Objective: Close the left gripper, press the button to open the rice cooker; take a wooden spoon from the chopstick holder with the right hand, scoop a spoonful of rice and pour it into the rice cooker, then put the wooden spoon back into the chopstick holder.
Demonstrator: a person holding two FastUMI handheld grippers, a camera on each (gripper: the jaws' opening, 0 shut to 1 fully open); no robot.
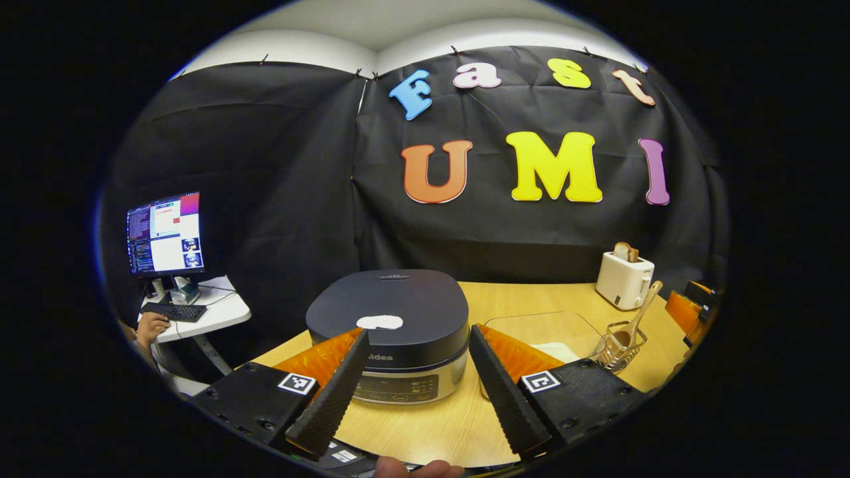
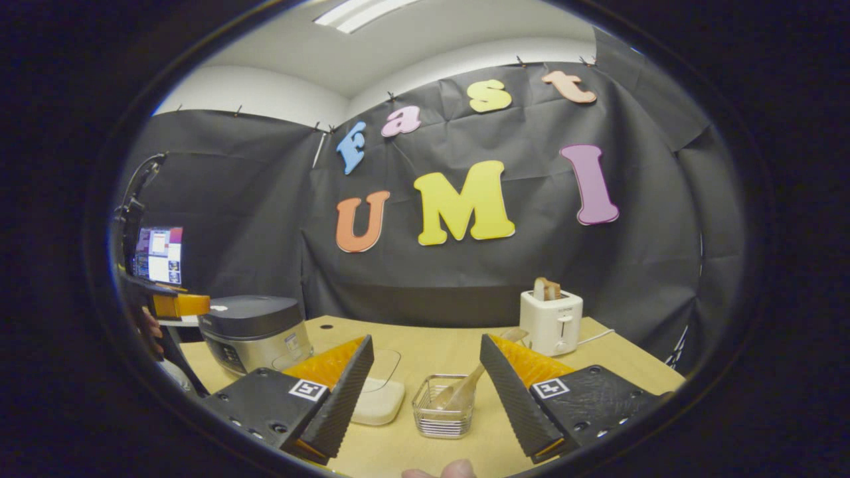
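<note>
- Left gripper view: my left gripper [image 1: 420, 392] is spread wide with nothing between its fingers, facing the rice cooker [image 1: 392, 335], whose lid is down.
- The cooker sits near the table's [image 1: 438, 425] front left edge, and bare wood lies between it and me.
- To its right a clear rice container [image 1: 544, 335] is partly hidden by my right-hand finger; the rice inside is hard to make out.
- Further right, near the table's right edge, the chopstick holder [image 1: 621, 345] keeps the wooden spoon [image 1: 639, 317] leaning upright, a toaster [image 1: 624, 279] behind it.
- Right gripper view: my right gripper [image 2: 425, 392] is also wide and empty, with the chopstick holder [image 2: 443, 405] straight ahead between its fingers and the wooden spoon [image 2: 468, 388] tilting right.
- The rice container [image 2: 378, 395] is just left of the holder, half covered by my finger.
- The rice cooker [image 2: 255, 332] stands well off to the left, and open table [image 2: 431, 348] stretches back to the toaster [image 2: 551, 322].
</note>
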